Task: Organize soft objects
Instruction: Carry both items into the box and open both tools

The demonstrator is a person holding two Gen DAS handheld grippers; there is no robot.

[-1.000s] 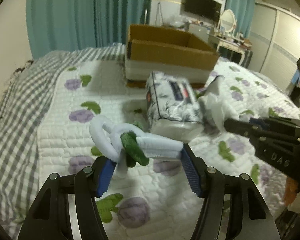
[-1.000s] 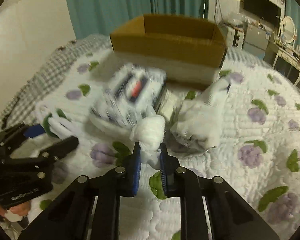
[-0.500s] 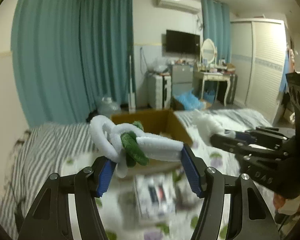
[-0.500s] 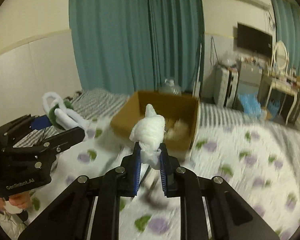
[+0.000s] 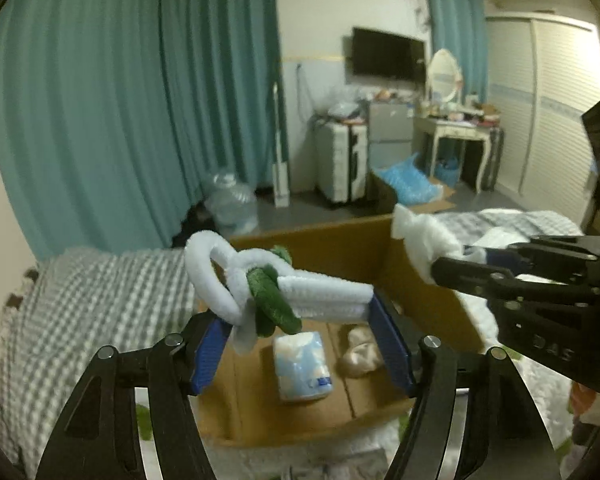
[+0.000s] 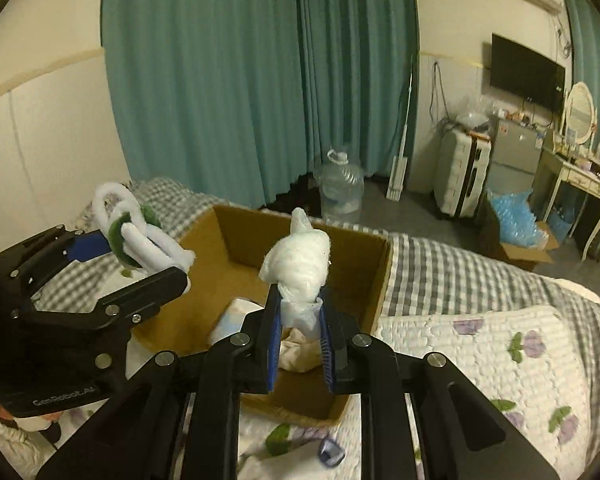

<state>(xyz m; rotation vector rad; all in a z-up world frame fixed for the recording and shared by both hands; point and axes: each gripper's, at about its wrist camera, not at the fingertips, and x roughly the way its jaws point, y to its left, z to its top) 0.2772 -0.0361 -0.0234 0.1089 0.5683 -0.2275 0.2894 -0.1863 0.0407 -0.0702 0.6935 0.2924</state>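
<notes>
My left gripper (image 5: pixel 300 336) is shut on a white and green knotted plush rope (image 5: pixel 260 280) and holds it above the open cardboard box (image 5: pixel 340 248) on the bed. My right gripper (image 6: pixel 300 320) is shut on a white wad of soft stuffing (image 6: pixel 300 260), also above the box (image 6: pixel 236 236). Each gripper shows in the other's view: the right one with its wad (image 5: pixel 424 240), the left one with the rope (image 6: pixel 136 236). Inside the box lie a pale blue tissue pack (image 5: pixel 302 364) and a beige soft object (image 5: pixel 360 354).
The box sits on a bed with a grey checked blanket (image 6: pixel 440 272) and a white floral quilt (image 6: pixel 500 352). Teal curtains (image 6: pixel 260 80), a water jug (image 6: pixel 340 188), a suitcase (image 6: pixel 460 176) and a dressing table (image 6: pixel 576 176) stand beyond the bed.
Both grippers rose from the quilt with their loads and moved forward over the open box. The tissue pack and white cloth on the quilt have dropped out of view.
</notes>
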